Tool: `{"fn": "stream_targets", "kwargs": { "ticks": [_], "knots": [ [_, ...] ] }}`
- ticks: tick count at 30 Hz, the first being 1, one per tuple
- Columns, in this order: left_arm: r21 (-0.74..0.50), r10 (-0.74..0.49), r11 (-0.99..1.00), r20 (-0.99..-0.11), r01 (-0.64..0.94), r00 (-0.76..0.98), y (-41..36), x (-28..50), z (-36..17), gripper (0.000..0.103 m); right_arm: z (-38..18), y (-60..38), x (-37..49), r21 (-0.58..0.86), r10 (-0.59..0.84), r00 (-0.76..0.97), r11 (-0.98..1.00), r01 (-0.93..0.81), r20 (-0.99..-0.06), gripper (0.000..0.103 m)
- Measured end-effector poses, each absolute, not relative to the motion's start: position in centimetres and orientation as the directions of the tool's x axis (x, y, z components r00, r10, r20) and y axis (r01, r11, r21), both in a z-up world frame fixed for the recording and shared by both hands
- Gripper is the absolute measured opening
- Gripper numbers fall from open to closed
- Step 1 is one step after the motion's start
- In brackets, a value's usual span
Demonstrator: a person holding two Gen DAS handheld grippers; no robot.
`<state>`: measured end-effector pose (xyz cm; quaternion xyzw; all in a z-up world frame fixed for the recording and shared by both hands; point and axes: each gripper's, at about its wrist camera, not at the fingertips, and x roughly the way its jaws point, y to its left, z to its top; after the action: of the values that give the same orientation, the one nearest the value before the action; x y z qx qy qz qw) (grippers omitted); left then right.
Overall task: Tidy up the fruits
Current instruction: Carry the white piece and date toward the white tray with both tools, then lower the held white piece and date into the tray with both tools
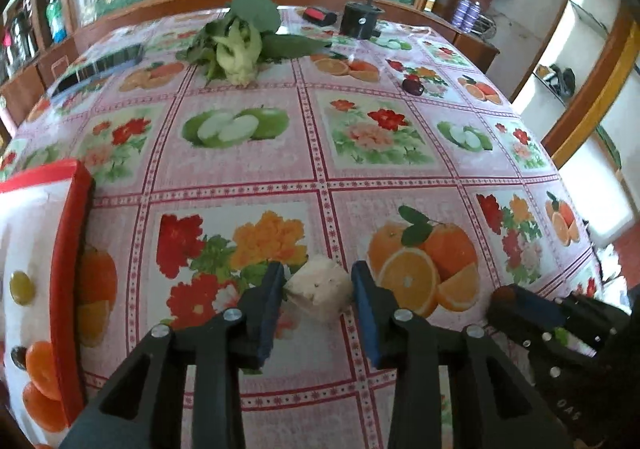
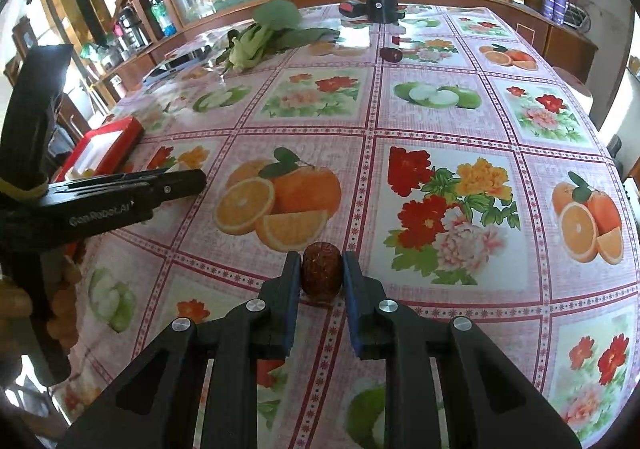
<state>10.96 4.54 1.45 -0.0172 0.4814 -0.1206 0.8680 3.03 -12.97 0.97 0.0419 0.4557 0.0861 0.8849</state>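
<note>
Right tongs clamp a wrinkled, dark red date; left tongs narrowly bracket a pale, speckled chunk, contact unclear, above the worktop.

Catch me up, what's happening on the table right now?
A person is sorting fruit with two handheld grippers. The right gripper is shut on a dark red date just above the tablecloth. The left gripper has a pale white chunk between its fingers, with a slight gap on each side, so it looks unclamped. A red-rimmed tray to its left already holds some fruit. Another dark fruit and leafy greens lie farther back.
</note>
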Motion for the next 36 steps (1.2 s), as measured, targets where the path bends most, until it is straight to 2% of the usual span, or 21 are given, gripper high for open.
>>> {"fn": "stream_targets", "kwargs": {
  "ticks": [4,11,19,36],
  "knots": [
    [-0.148,-0.232,0.969,-0.824,0.200,0.517,4.6,10.7,1.5,0.037,1.0,-12.6,2.9,0.122,0.167,0.582,0.986,-0.117,-0.796,0.021],
    [-0.168,-0.267,0.959,-0.812,0.230,0.519,4.8,8.6,2.5,0.037,1.4,-13.2,2.4,0.184,0.216,0.579,0.976,-0.114,-0.786,0.021],
    [-0.225,-0.326,0.942,-0.796,0.250,0.510,5.3,6.0,3.7,0.037,2.8,-12.2,1.5,0.173,0.218,0.591,0.976,-0.133,-0.776,0.021],
    [-0.238,-0.278,0.960,-0.747,0.147,0.604,12.6,2.9,8.1,0.037,5.3,-2.6,3.9,0.176,0.308,0.578,0.945,-0.274,-0.756,0.020]
  ]
}}
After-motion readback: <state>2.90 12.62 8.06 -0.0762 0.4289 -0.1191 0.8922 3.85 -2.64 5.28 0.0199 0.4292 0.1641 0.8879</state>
